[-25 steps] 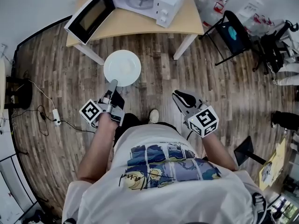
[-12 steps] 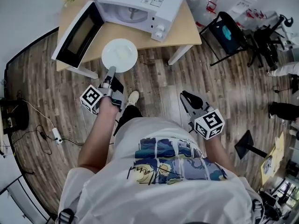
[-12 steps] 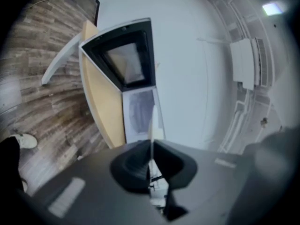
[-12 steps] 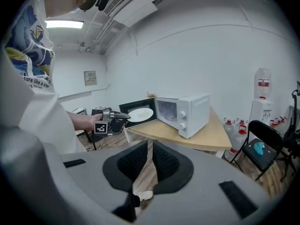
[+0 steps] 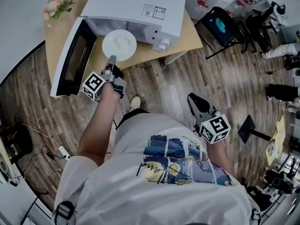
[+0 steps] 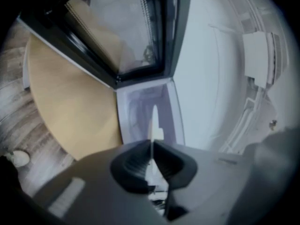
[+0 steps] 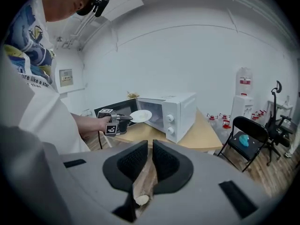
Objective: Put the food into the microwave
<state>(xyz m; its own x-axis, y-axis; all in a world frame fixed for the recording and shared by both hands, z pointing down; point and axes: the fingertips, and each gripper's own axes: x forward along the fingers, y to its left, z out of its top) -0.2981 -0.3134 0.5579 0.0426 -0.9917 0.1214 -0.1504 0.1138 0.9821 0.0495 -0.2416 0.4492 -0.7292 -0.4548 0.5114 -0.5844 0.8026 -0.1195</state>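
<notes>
A white microwave (image 5: 140, 8) stood on a pale wooden desk (image 5: 190, 32). Its dark-glass door (image 5: 70, 62) was swung wide, standing off to the left of the plate. A bunch of flowers (image 5: 57, 6) sat at the desk's far corner. A black folding chair (image 5: 220, 25) stood to the right on the plank floor (image 5: 159, 90).

The left gripper (image 5: 111, 59) was on an arm stretched forward and roughly level. Its fingers were clamped on the near rim of a round white plate (image 5: 119, 45), which hung flat above the desk at the mouth of the open cavity. Whatever food lay on the plate was too pale to make out.

The right gripper (image 5: 193, 99) hung low beside the person's hip, tilted down toward the floor. Its ribbed black fingers were closed together with nothing between them.
</notes>
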